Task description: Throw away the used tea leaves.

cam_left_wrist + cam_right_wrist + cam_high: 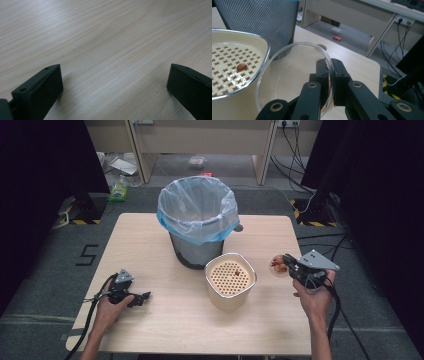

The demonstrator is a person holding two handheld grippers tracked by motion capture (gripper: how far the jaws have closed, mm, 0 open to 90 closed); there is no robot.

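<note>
Wooden counter [150, 235], carrying at its far middle a mesh bin [197, 215] lined with a pale blue bag, and just in front of that a cream container [230, 281] with a perforated insert and one small reddish-brown piece [241, 66] on the insert. At the counter's right edge, right tool [331, 75] clamped on the rim of a small clear dish [294, 75], dish tilted and raised beside the container. Near the left front corner, left tool [113, 82] low over bare wood, jaws wide apart, nothing between them.

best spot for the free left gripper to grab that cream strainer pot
Judging by shape, pinch the cream pot at its thin rim on the side facing the left gripper, one jaw inside and one outside. The body looks too wide to span, and its top is open.
</note>
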